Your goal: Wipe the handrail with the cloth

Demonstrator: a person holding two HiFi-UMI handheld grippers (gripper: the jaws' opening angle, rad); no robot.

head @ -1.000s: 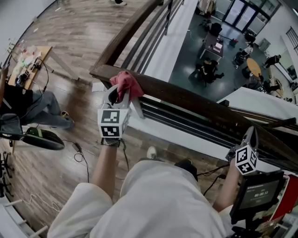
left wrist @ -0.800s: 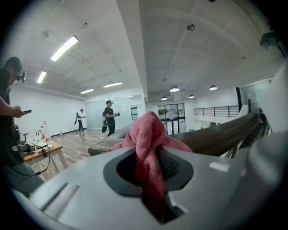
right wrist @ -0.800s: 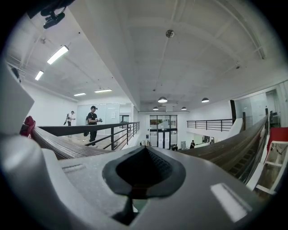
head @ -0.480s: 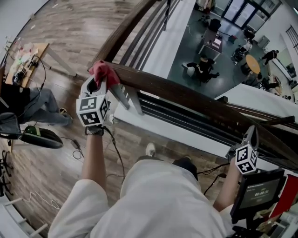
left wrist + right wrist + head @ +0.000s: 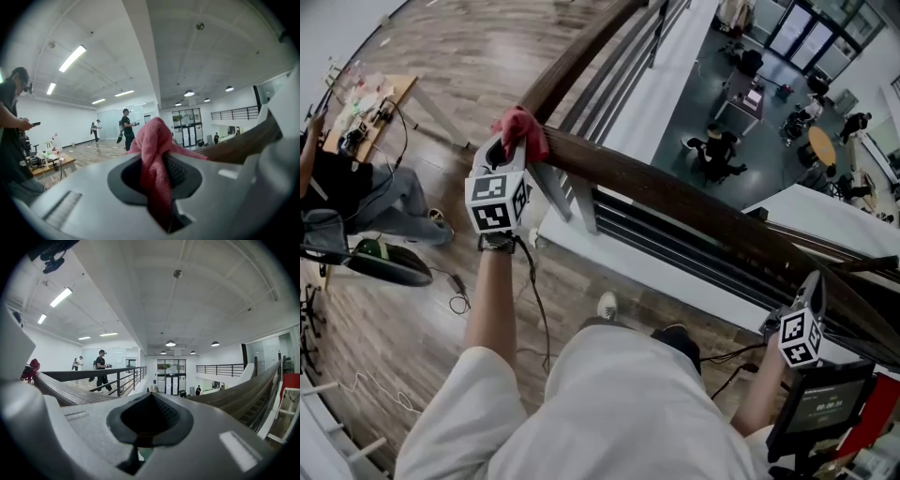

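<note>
Leftward along the rail since a second ago, the left gripper (image 5: 514,150) now carries the crumpled pink-red cloth (image 5: 521,129) to the corner where the dark brown wooden handrail (image 5: 675,197) meets a second rail running far. The cloth rests on the rail's top at that left end. Judging by this, the left stretch has had its pass, while the long run to the right and the far rail probably remain. The right gripper (image 5: 811,289) hangs near the rail's right end, well apart from the cloth. Grey metal balusters (image 5: 572,202) stand beneath the rail, a seated person is beside a wooden worktop (image 5: 370,98) at far left, and a dark screen (image 5: 820,408) sits at near right.

From the left gripper view, the jaws are closed tight on a fold of the cloth (image 5: 152,154), which bunches above them; the handrail (image 5: 243,143) lies to the right.

From the right gripper view, the jaws are pressed together with nothing between them. Handrail sections (image 5: 61,390) stretch away on both sides, and nothing on them blocks the way.
</note>
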